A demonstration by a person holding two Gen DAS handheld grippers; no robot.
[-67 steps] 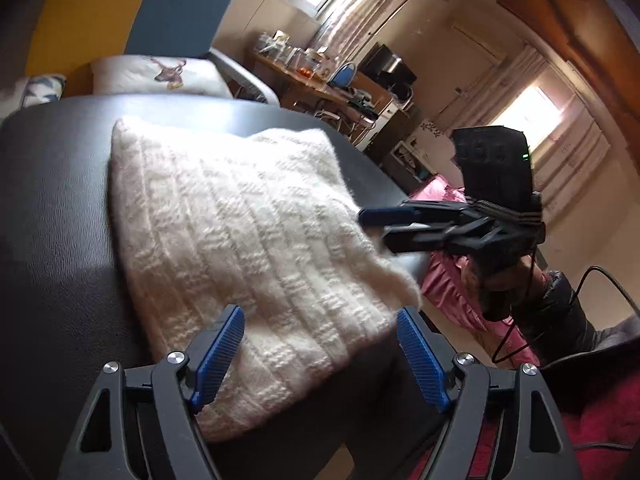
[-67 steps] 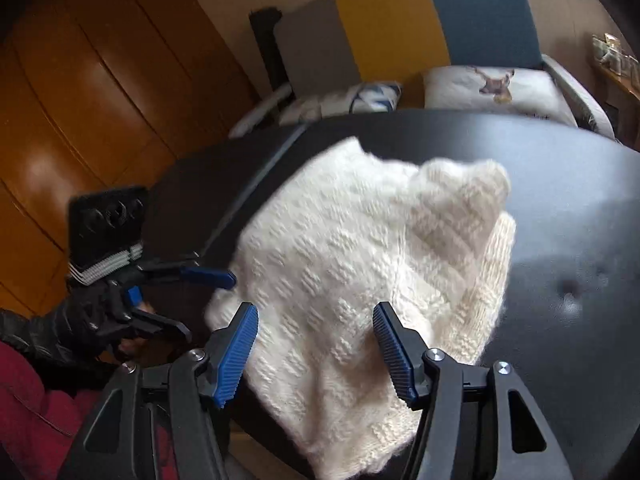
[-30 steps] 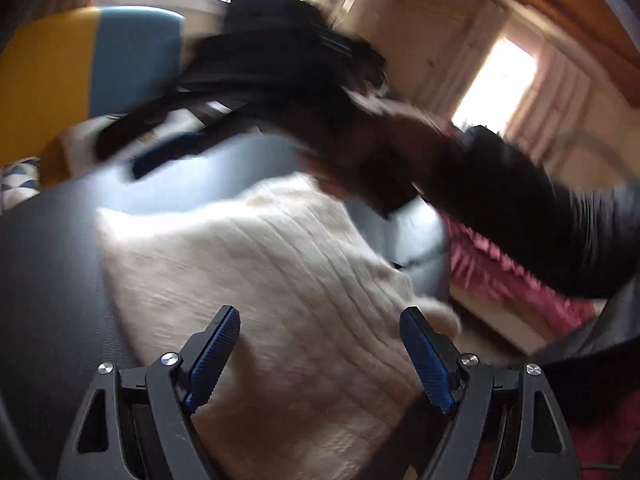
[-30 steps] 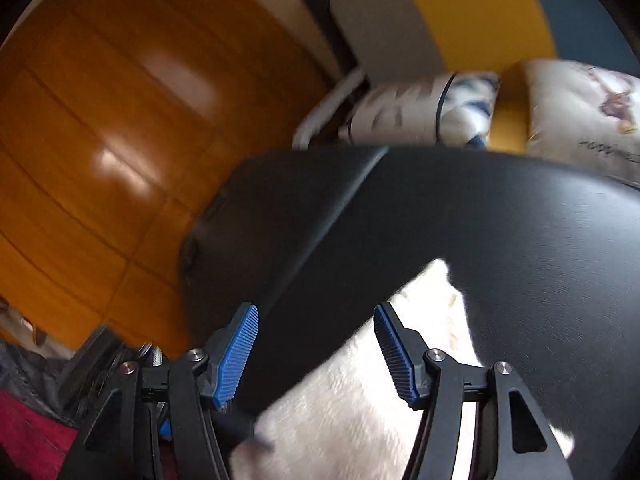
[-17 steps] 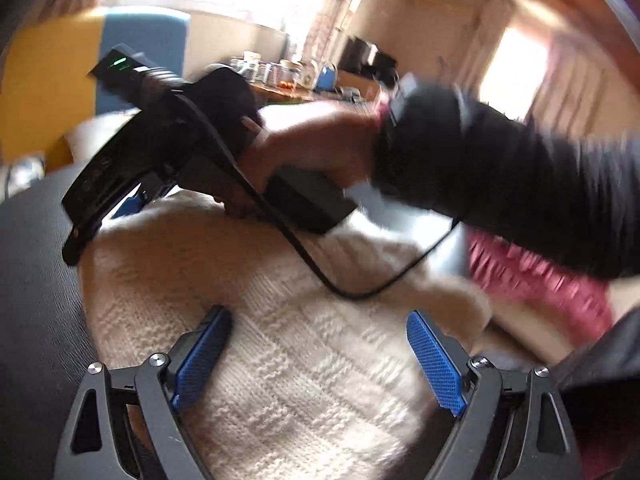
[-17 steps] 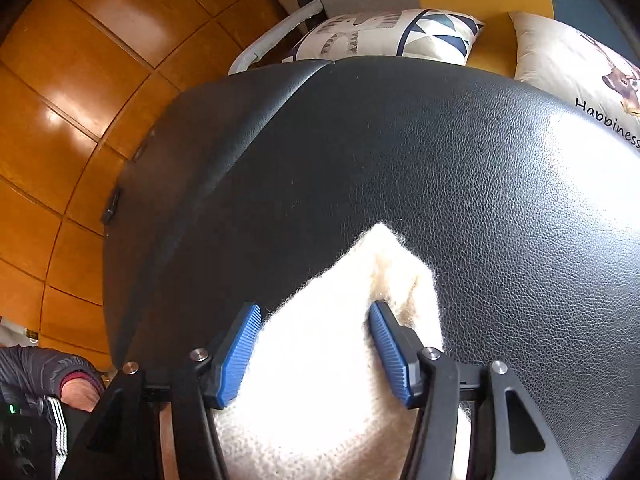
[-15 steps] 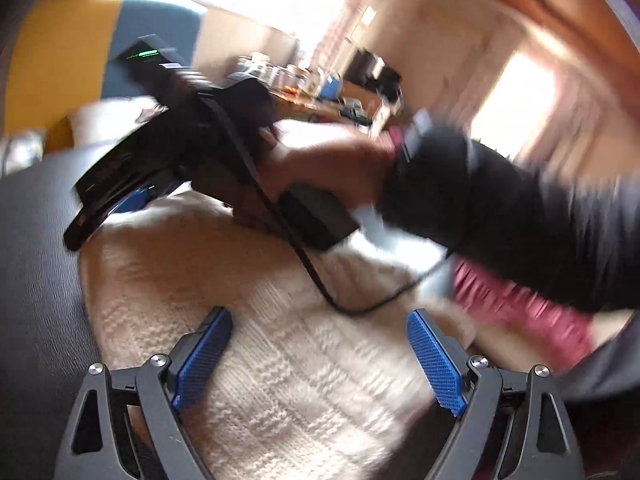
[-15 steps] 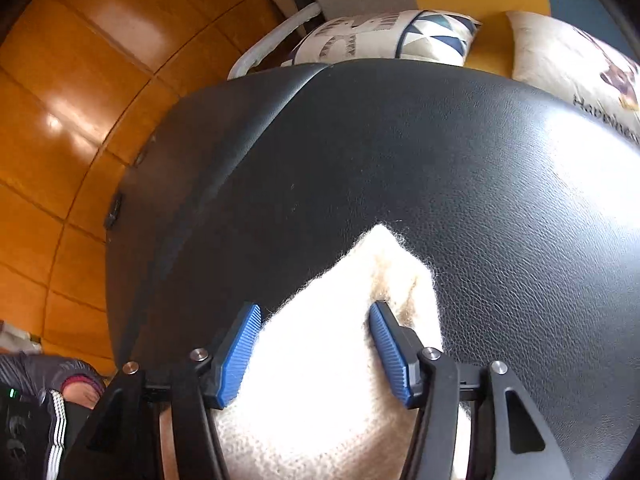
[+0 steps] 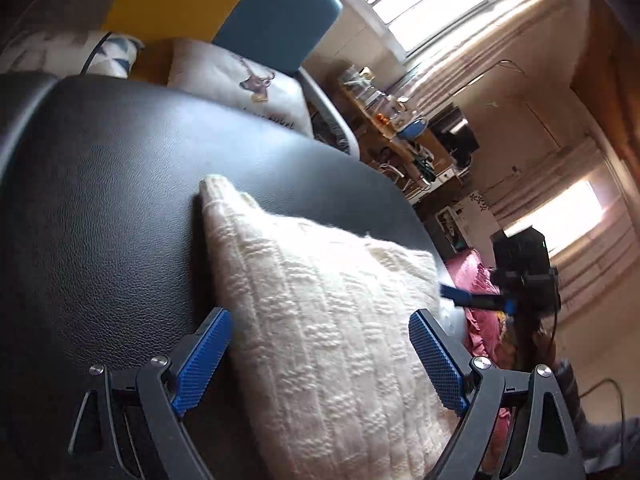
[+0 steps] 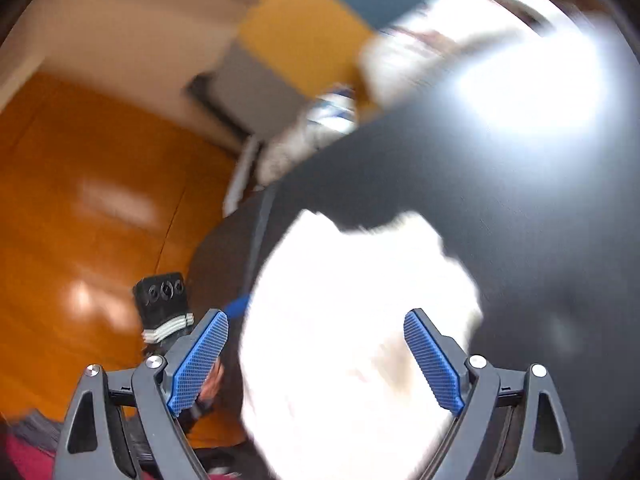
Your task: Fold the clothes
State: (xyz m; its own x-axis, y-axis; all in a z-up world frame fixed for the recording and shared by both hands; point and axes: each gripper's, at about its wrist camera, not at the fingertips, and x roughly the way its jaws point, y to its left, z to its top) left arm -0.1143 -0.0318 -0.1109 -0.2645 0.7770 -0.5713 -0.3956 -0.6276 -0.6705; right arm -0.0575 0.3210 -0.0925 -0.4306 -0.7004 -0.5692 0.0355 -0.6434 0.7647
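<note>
Half a second ago the right tool (image 10: pixel 316 354) was reaching across the folded cream sweater (image 9: pixel 332 328) to its far corner; it has since pulled back to the sweater's right edge, its jaws spread wide and holding nothing. Folded into a compact rectangle, the sweater lies on the black leather table (image 9: pixel 104 208), and the left tool (image 9: pixel 320 360) hovers over its near end, likewise released, blue pads either side of the knit.

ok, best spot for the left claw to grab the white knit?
Probably the near hem of the knit sweater, approached straight ahead and low. The left claw is open and already straddles that edge, which overhangs the black cushion, so one finger could likely slip underneath.
</note>
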